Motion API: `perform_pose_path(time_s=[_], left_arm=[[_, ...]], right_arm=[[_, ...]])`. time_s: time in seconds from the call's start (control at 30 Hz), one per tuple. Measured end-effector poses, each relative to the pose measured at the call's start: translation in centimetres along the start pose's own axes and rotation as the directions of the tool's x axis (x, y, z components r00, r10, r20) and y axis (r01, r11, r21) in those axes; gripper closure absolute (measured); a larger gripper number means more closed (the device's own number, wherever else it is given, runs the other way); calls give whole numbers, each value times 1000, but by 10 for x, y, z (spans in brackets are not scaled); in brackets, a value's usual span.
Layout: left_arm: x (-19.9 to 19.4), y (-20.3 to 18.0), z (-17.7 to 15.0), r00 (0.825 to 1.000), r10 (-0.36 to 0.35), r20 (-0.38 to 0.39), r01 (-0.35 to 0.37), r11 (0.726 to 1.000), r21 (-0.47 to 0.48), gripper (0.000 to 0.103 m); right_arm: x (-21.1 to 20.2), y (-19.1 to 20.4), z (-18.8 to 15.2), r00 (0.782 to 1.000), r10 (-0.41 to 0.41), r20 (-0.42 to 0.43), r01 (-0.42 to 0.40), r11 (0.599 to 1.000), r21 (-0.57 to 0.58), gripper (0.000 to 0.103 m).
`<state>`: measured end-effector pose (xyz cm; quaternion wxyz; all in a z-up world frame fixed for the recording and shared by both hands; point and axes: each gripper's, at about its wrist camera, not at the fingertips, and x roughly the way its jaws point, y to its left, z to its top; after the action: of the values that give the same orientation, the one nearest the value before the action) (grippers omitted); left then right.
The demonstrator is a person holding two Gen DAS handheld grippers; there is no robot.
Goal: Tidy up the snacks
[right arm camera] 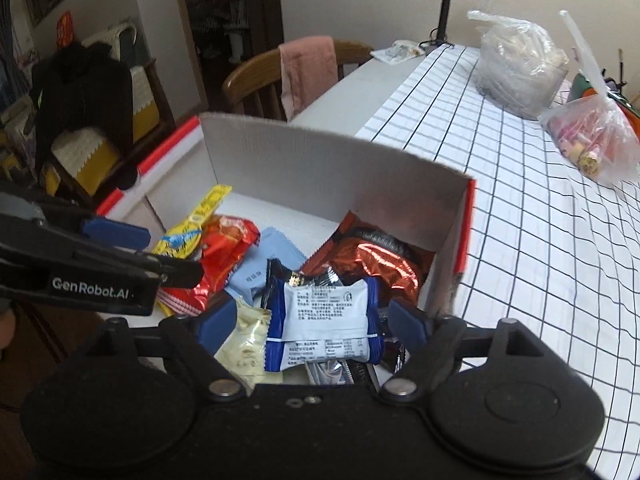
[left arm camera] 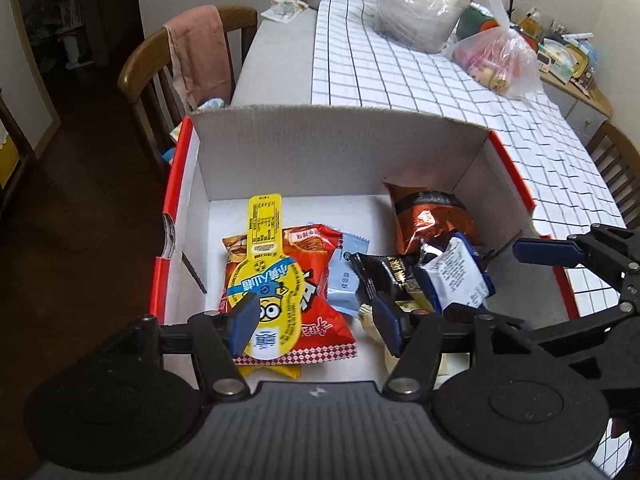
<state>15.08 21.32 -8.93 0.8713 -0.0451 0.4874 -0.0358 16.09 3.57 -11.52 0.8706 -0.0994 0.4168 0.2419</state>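
Snack packets (left arm camera: 320, 280) heaped inside cardboard box (left arm camera: 340, 152) on table, judged light, crinkly, slippery, best pinched at sealed edges; left gripper (left arm camera: 316, 320) and right gripper (right arm camera: 316, 320) both spread apart, holding nothing.

Counter (right arm camera: 520, 208) with a white grid-patterned cloth.
On it: an open cardboard box (right arm camera: 304, 160), two plastic bags (right arm camera: 516, 64) (right arm camera: 592, 136), and a desk lamp (right arm camera: 452, 4).

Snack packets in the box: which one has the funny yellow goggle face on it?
The yellow packet with the long tab, lying on top of the red bag at the box's left. The others are red, pale blue, black, copper or white-and-blue.
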Motion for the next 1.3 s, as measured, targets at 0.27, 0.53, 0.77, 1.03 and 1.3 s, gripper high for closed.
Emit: perform_pose_path(time_s=[0.27, 0.53, 0.77, 1.03, 1.3], left_arm=[[-31, -7, -5, 997, -9, 72, 8, 1000, 20, 40], [-67, -14, -9, 988, -27, 153, 23, 999, 28, 27], [-90, -18, -18, 978, -34, 205, 27, 999, 36, 18], [-109, -20, -28, 969, -71, 237, 66, 997, 26, 3], [-123, -27, -36, 965, -51, 259, 48, 999, 18, 3]], right_arm=[[-41, -8, -2, 994, 26, 106, -33, 997, 67, 11], [-73, -8, -6, 982, 36, 187, -57, 992, 113, 0], [-95, -6, -12, 970, 37, 239, -68, 990, 122, 0], [-115, 0, -21, 958, 27, 286, -65, 990, 128, 0], [-126, 1, -28, 952, 39, 302, -86, 986, 142, 0]])
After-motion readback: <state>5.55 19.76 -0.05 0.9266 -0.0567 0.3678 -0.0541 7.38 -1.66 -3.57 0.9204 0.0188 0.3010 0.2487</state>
